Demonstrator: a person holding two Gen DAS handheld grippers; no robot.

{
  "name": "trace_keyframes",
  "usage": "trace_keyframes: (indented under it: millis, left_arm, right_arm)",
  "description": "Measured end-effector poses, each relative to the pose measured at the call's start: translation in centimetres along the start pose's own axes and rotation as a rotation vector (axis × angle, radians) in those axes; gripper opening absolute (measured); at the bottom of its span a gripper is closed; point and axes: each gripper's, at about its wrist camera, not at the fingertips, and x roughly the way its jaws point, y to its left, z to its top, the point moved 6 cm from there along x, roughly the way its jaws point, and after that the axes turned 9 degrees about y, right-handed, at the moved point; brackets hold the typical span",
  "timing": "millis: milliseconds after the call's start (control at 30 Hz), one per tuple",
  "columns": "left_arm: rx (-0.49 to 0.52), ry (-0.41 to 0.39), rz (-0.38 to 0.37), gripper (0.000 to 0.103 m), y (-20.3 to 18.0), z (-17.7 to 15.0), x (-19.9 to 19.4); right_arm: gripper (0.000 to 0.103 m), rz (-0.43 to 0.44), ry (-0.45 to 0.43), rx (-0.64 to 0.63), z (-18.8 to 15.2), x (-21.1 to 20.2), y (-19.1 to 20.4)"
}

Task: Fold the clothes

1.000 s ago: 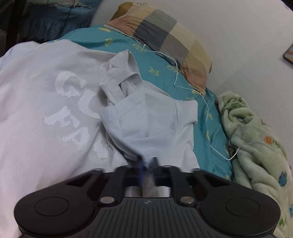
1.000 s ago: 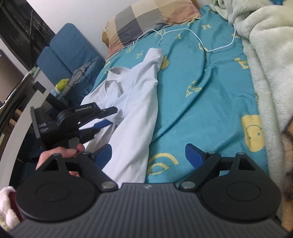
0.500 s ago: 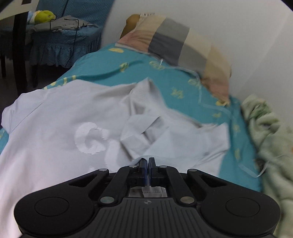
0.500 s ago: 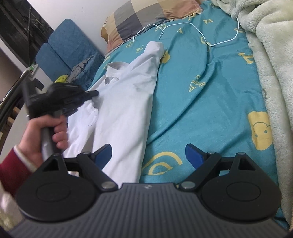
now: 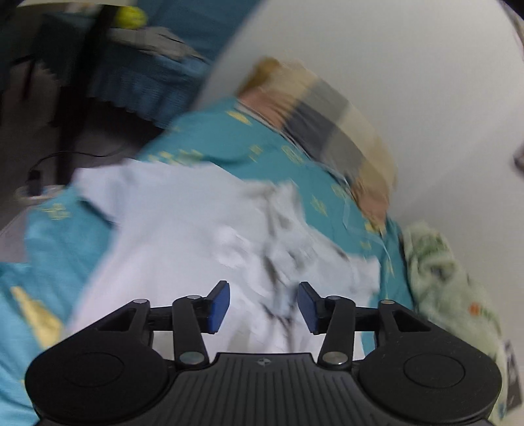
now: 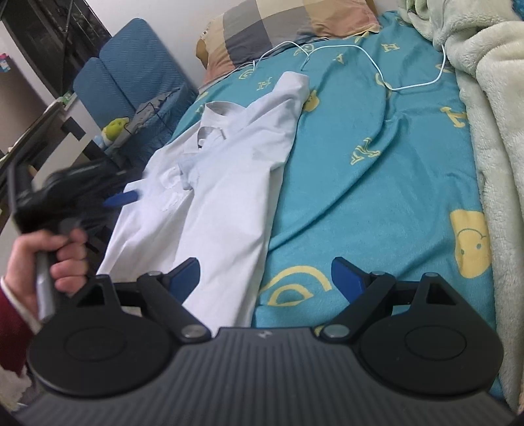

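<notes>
My left wrist view is motion-blurred: the shirt (image 5: 203, 236) has smeared folds (chest print unreadable), and the pillow (image 5: 330, 137) is streaked. In my right view, the left tongs (image 6: 121, 198) are blurred, and the blanket (image 6: 491, 98) is cut off by the edge.

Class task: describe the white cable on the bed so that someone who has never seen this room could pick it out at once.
Start at the teal bedsheet with its yellow letters. Look towards its head end, just below the checked pillow. The white cable lies there in thin loose loops towards the green blanket, the only string-like thing, beyond the pale shirt.
</notes>
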Motion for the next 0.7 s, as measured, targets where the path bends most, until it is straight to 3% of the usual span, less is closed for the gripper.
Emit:
trace_keyframes:
  millis: [133,233,467,600,700]
  left_arm:
    - [-0.273,-0.084,-0.044,0.06,7.5,2.4,-2.0]
    - [-0.41,-0.103,-0.08,0.062,11.1,3.4,-1.1]
    - [-0.433,-0.057,-0.084,0.064,14.1,5.5,4.4]
    - [-0.458,-0.086,-0.103,0.064,14.5,7.7,6.4]
    - [-0.38,-0.072,-0.017,0.056,14.3,9.8,7.7]
  right_arm:
    - [0.088,-0.011,0.005,0.009,-0.4,-0.2,-0.1]
    - [0.088,-0.026,0.01,0.017,-0.4,0.1,-0.2]
    - [0.088,0.005,0.058,0.084,0.1,2.7,-0.4]
    - [0.088,0.024,0.074,0.129,0.6,4.0,-0.4]
    - [0.088,0.022,0.083,0.147,0.9,4.9,-0.6]
